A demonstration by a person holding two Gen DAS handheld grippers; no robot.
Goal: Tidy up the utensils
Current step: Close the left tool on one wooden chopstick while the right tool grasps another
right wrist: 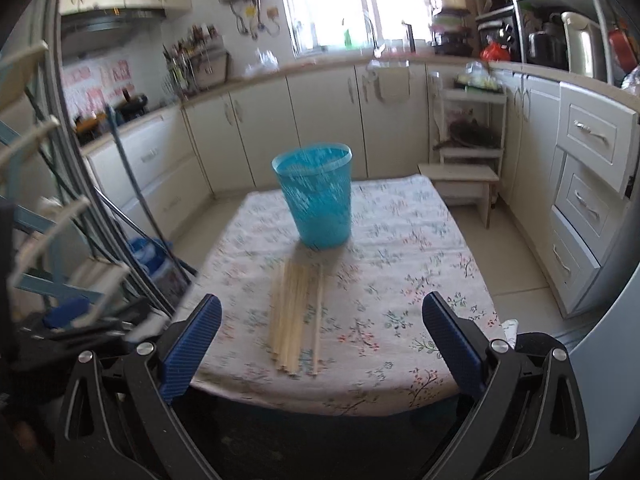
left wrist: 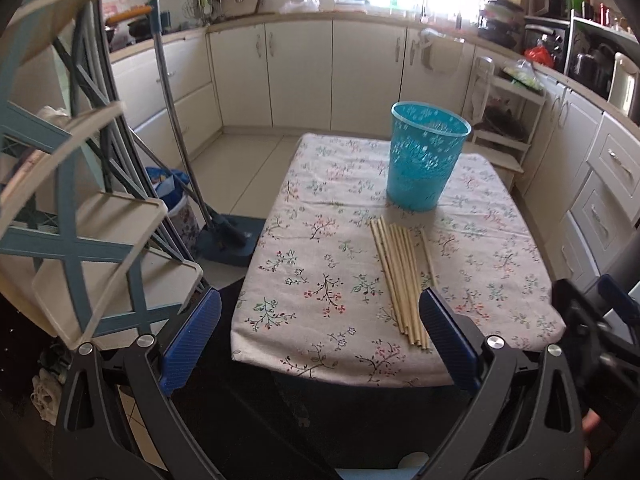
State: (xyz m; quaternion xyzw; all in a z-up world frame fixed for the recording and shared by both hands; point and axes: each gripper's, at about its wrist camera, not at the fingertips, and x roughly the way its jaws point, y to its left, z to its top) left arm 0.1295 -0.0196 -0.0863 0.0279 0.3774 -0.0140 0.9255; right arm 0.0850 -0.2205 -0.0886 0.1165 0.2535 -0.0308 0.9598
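Several pale wooden chopsticks lie in a loose bundle on the floral-cloth table, pointing away from me. A turquoise perforated plastic basket stands upright just behind them. My left gripper is open and empty, held over the table's near edge to the left of the chopsticks' near ends. In the right wrist view the chopsticks and the basket show again on the table. My right gripper is open and empty above the near edge, with the chopsticks between its fingers' lines.
A beige and blue shelf rack stands close on the left. A mop and bucket sit on the floor left of the table. Kitchen cabinets line the back, drawers the right. The right gripper's body shows at the far right.
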